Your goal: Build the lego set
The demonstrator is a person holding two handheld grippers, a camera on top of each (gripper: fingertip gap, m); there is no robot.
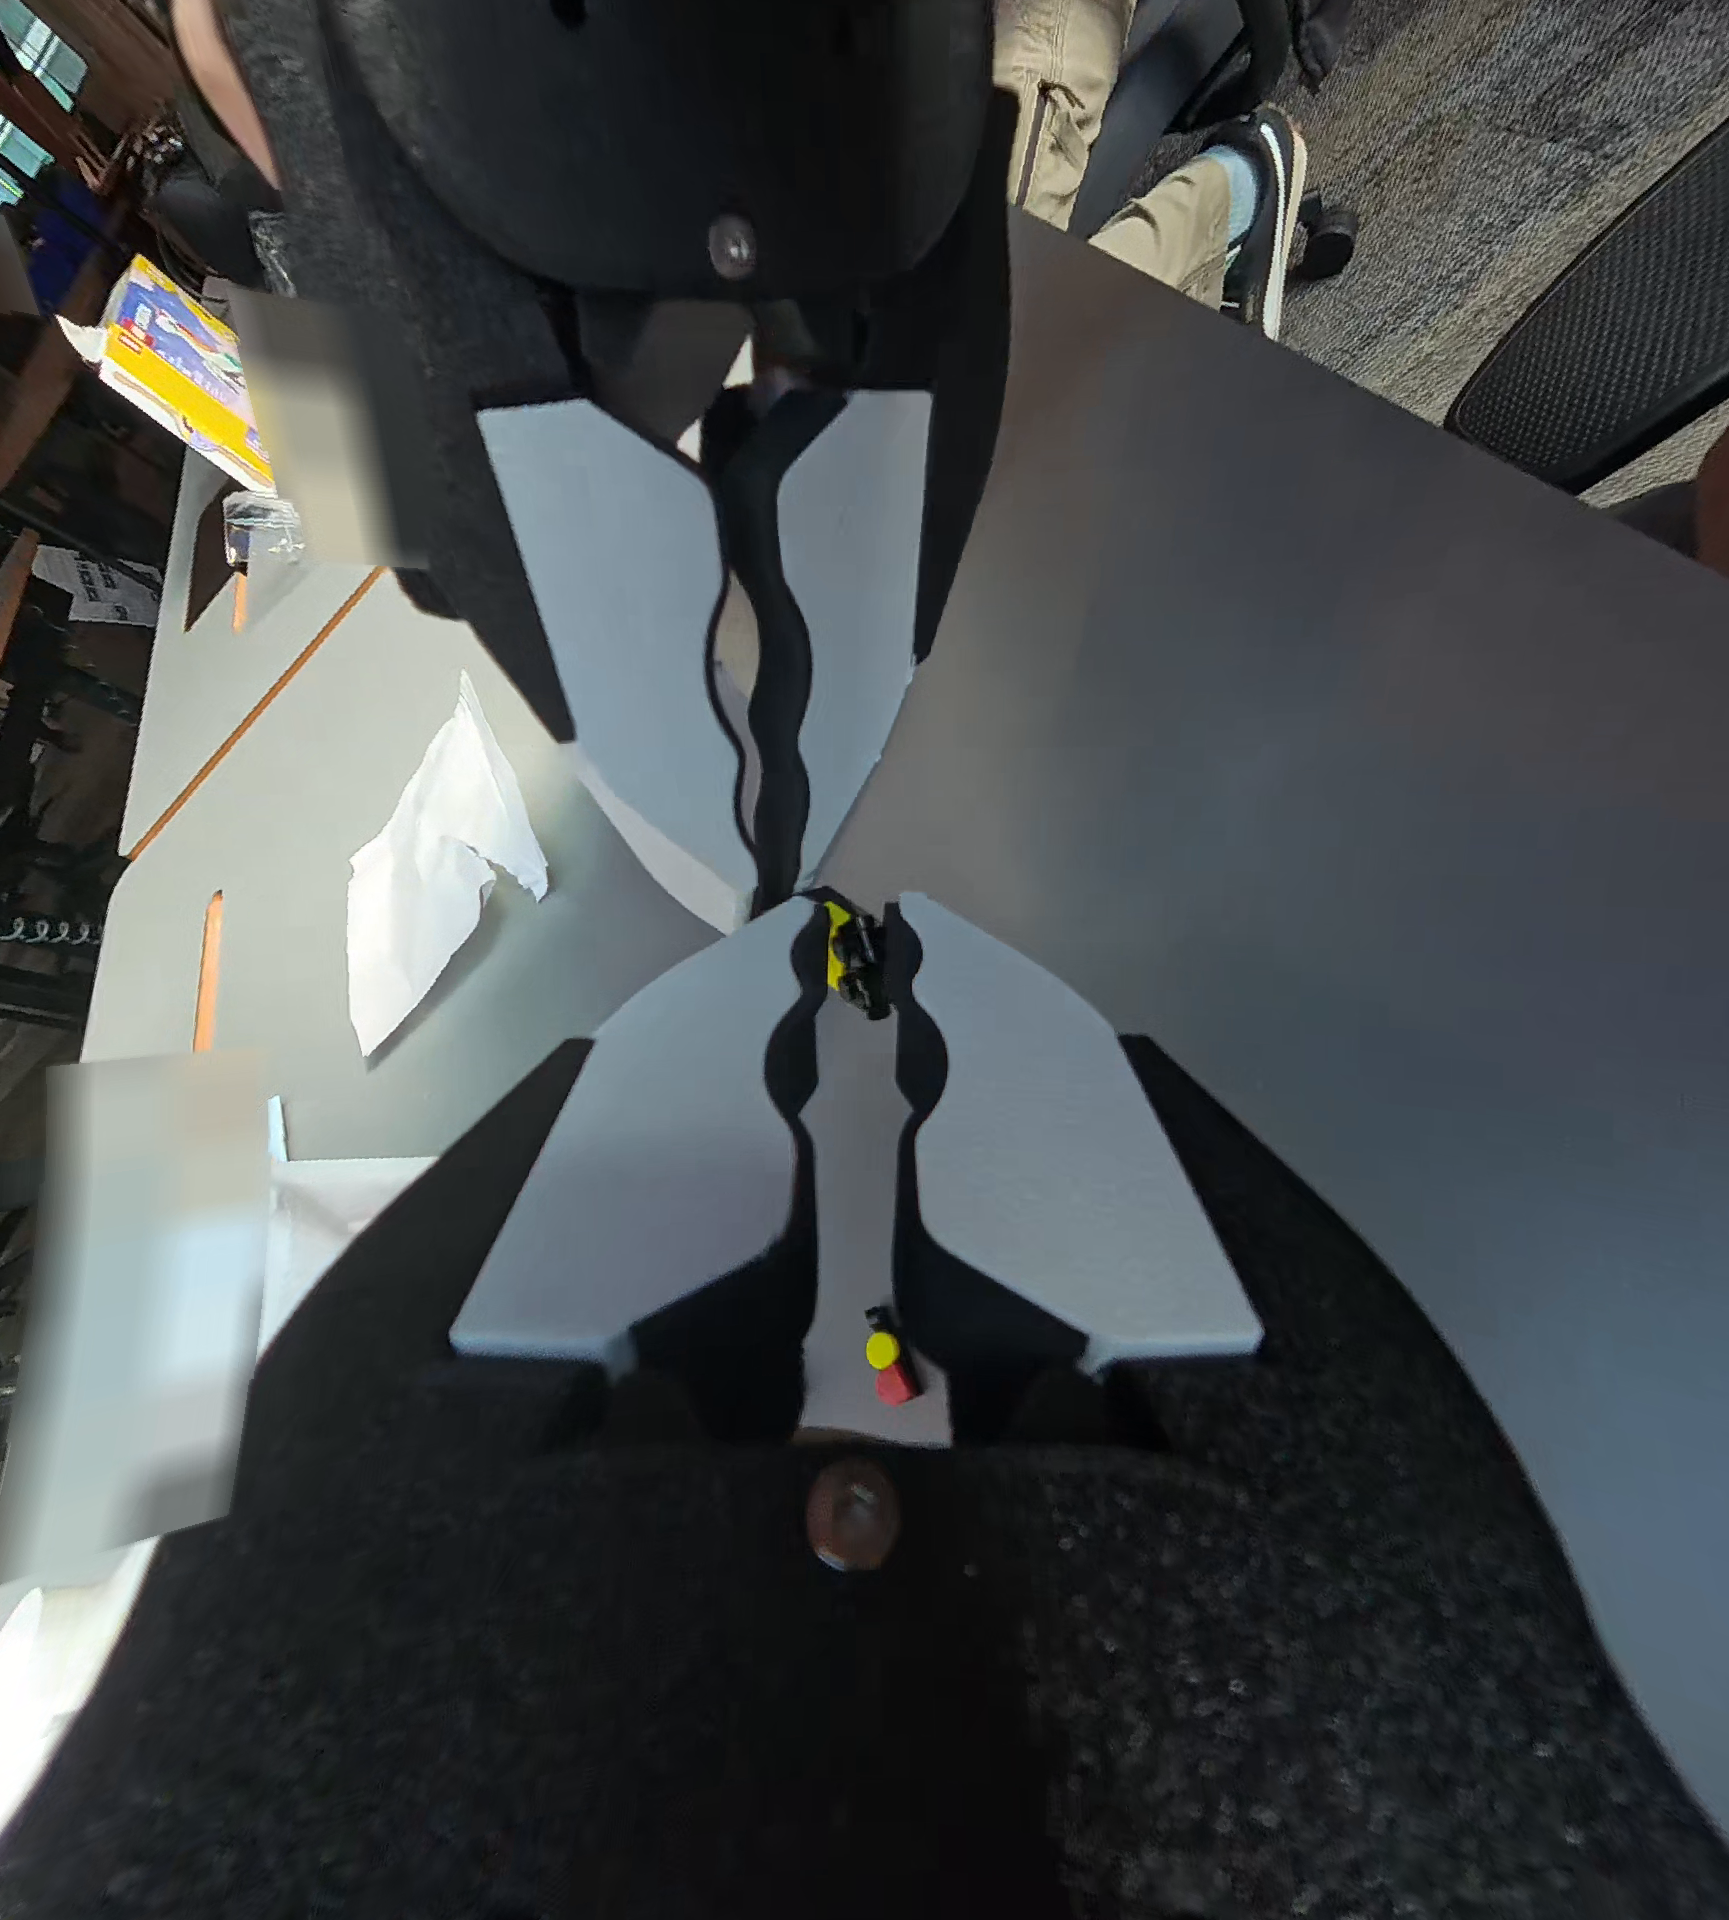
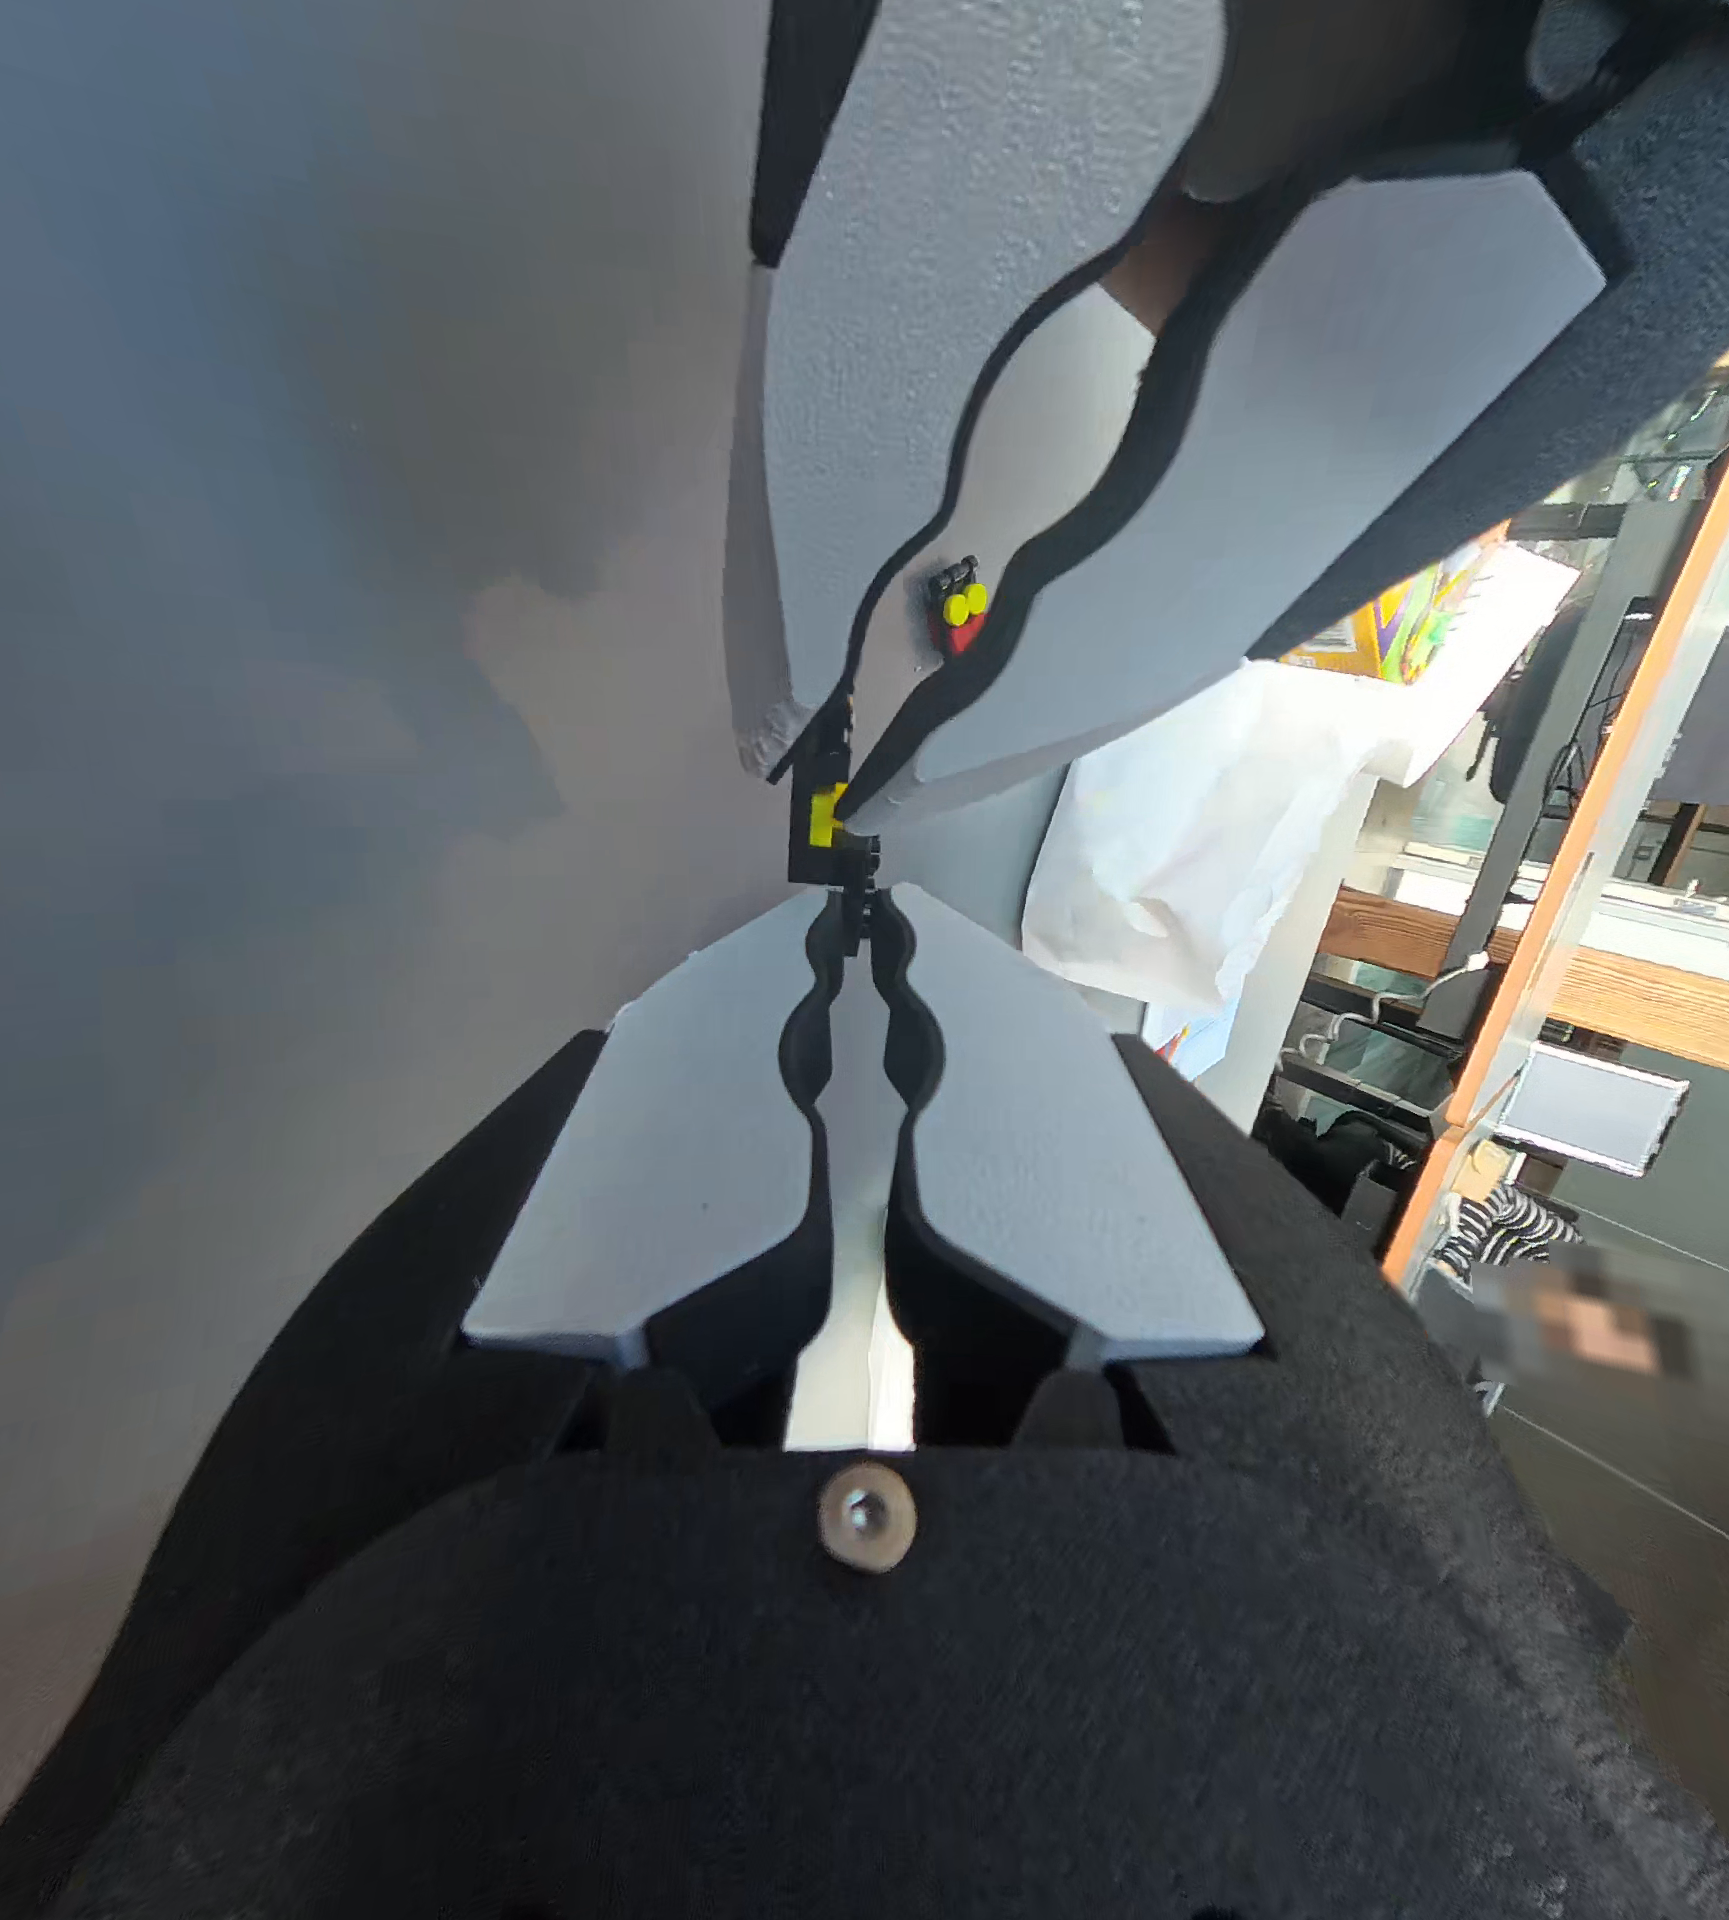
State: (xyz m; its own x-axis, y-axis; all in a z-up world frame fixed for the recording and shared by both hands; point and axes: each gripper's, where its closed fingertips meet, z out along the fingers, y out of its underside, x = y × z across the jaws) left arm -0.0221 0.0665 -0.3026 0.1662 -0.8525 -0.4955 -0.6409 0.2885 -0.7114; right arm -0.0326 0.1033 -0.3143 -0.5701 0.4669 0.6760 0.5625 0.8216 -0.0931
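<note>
A: Where does the lego sit against the jaws?

B: In the left wrist view the left gripper (image 1: 855,940) has its jaws drawn nearly together on a small yellow-and-black lego assembly (image 1: 852,958), pinched right at the tips. The right gripper (image 1: 775,883) comes in from the top of that view, tip to tip with the left one, its jaws closed down to a thin wavy slit.

A: And from the other side?

B: The right wrist view shows the right gripper (image 2: 852,914) nipping a thin black lego plate (image 2: 855,906) edge-on between its tips. That plate touches the assembly (image 2: 820,821), which the left gripper (image 2: 829,774) holds from above; one of its fingertips (image 2: 875,805) presses on the yellow brick.

A: Anything else from the set?

B: A small cluster of loose lego pieces (image 2: 959,613), red, yellow and black, lies on the grey table (image 1: 1359,831), seen through the gap behind the left gripper's jaws; it also shows low in the left wrist view (image 1: 886,1356). A crumpled white paper (image 1: 434,862) lies well apart, and a yellow box (image 1: 185,364) farther off.
</note>
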